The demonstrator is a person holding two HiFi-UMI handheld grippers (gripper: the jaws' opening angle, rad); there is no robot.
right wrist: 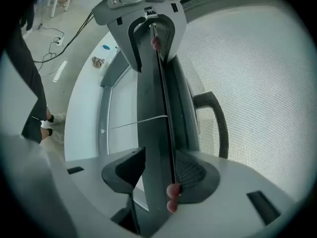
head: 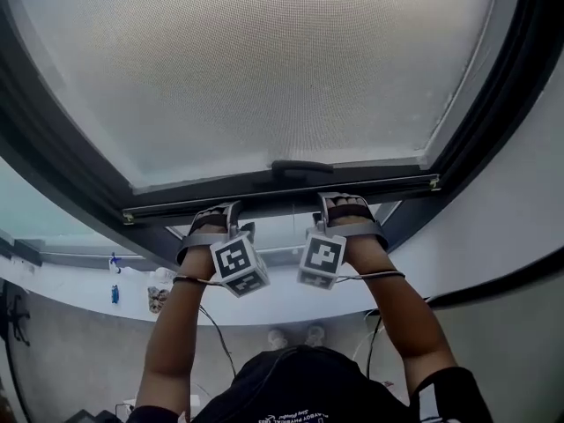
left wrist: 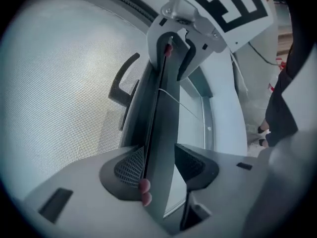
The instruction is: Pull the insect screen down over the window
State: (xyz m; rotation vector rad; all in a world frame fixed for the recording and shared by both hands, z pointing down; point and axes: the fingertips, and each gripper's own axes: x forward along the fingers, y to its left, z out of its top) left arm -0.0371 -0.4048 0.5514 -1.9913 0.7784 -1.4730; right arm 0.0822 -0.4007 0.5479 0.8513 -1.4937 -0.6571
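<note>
Down at the far left, on the pale sill (head: 70, 282), we've got a small blue object (head: 115, 294) and a little heap of clutter (head: 159, 299), both well apart from the action. The dark window frame (head: 53, 161) sweeps up beside them and holds the insect screen (head: 264, 69), whose grey mesh fills the upper part of the opening.

Now the left gripper (left wrist: 158, 150): it's clenched on the screen's bottom bar (head: 282, 189). One ribbed pad lies flat against the bar and the other meets it at its tip, with pink fingertips (left wrist: 144, 192) showing just beside the pad. A thin cable (head: 211, 320) trails from that wrist.

Moving to the middle, a dark handle (head: 301, 167) sits on the bar between the two grippers, and neither touches it. Under the bar we see a strip of bare glass (head: 278, 229), and far below it the person's shoes (head: 278, 336) on the floor.

On to the right gripper (right wrist: 159, 152), and it's the same story: it's clamped on the bar with the mesh on its outer side.

The bar's long axis runs straight across, frame to frame, climbing slightly towards a small end bracket (head: 434, 182). Nothing lies across the bar's path. At the far right is a white wall (head: 520, 210).
</note>
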